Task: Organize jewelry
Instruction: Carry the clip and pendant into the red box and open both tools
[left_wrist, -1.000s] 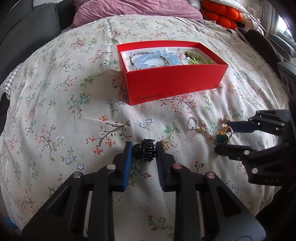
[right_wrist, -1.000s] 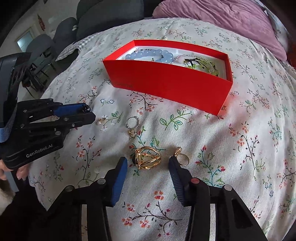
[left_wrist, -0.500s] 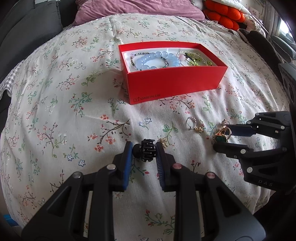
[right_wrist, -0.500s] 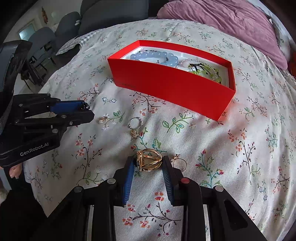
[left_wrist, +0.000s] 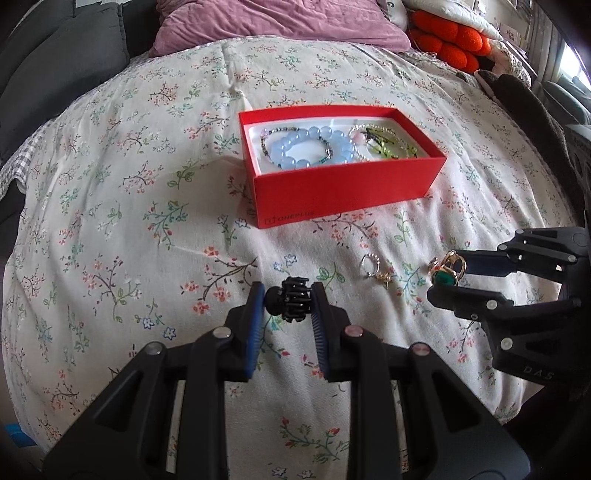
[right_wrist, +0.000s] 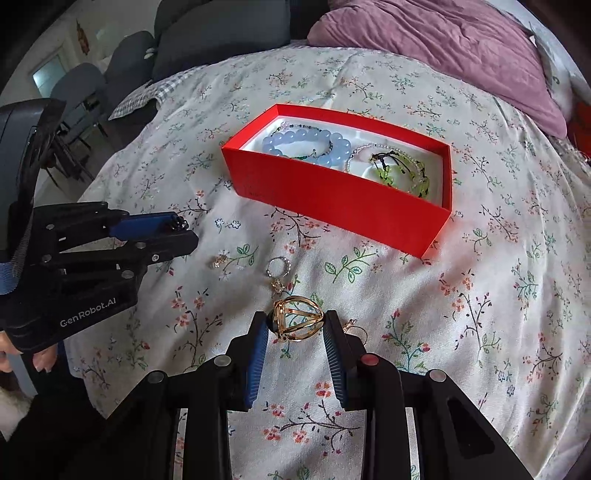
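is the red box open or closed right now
Open. The red box has no lid on it; both wrist views look straight down onto the blue bead bracelet and green bracelet lying on its white lining.

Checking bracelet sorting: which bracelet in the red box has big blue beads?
The blue bracelet at the red box's branded end; the other is green.

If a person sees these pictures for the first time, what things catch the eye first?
The bright red box stands out mid-bed on the floral bedspread, open, holding a blue bead bracelet and green jewelry. Nearer, the left gripper is shut on a black hair claw, and the right gripper on a gold caged ring.
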